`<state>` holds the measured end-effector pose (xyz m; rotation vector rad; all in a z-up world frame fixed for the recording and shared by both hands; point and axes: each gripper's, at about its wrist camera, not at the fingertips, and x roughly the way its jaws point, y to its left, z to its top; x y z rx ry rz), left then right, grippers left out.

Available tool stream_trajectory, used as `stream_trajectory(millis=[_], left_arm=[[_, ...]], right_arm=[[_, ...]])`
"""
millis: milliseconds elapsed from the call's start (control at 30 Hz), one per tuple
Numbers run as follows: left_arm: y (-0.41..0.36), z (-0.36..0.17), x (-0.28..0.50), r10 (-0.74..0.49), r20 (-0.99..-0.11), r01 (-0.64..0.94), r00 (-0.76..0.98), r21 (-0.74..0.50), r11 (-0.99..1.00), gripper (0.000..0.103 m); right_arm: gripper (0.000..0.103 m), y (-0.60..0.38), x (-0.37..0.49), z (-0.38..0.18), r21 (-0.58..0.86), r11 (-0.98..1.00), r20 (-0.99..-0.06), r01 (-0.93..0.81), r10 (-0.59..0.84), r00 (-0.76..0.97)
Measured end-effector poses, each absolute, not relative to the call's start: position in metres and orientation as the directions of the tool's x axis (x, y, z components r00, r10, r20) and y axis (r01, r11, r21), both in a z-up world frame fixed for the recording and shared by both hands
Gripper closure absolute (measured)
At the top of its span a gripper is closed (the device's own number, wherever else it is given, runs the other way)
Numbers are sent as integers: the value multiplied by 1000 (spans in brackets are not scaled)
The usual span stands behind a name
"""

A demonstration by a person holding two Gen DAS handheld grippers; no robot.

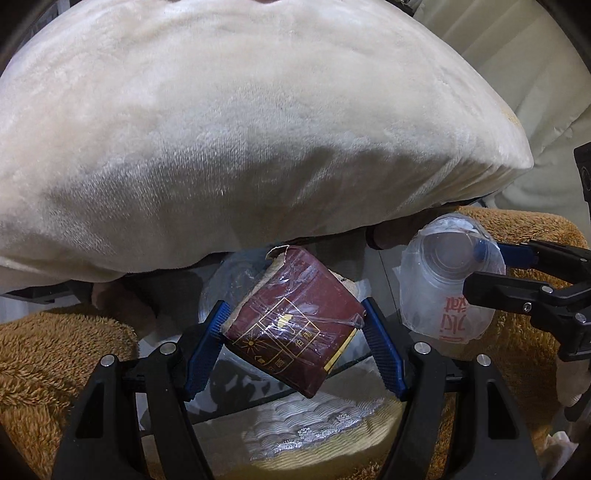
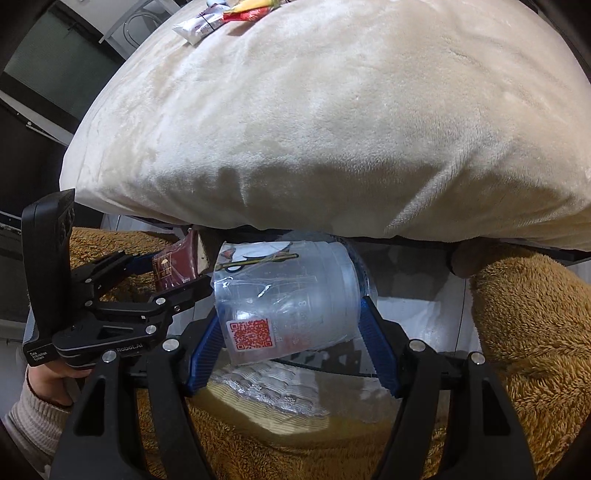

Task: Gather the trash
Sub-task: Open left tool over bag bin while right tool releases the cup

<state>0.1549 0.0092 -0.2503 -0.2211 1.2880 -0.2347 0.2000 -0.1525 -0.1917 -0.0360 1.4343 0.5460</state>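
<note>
Below both grippers, nearest of all, a round bin lined with silvery patterned plastic [image 1: 314, 424] is seen, flanked by brown fleece. The left gripper [image 1: 293, 332] is shown with its blue fingers [image 1: 210, 343] pinching a dark red carton [image 1: 291, 325], wrapped in clear film and printed with gold line drawings and small Chinese characters too small to read. Its long axis lies slanted between the fingers, directly above the bin, so the drop lies straight down. Just to the right, the right gripper [image 2: 288, 328] is shown with fingers [image 2: 376, 350] pinching a clear plastic cup [image 2: 288, 299] lying on its side, mouth toward the near left, also over the liner. A red QR code sticker and a cartoon print are carried on the cup; red Chinese writing is seen in the left view. Both hands appear about equally near the bin. Farther off, a cream plush blanket [image 2: 332, 129] is spread, with snack wrappers [image 2: 221, 18] lying at its far edge.
</note>
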Motion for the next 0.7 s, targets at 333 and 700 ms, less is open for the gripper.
stream_trajectory(millis=[333,700], left_arm=[[10,-289,163,-319,-933,9,164,-322,947,32],[14,-298,162,-329,-935,-3,136,-332,943,32]], right_arm=[[34,-151,214,-218,296,888,-952,-351,305,-29],[34,-148,221,-217,298,883,-952,-363,302,-46]])
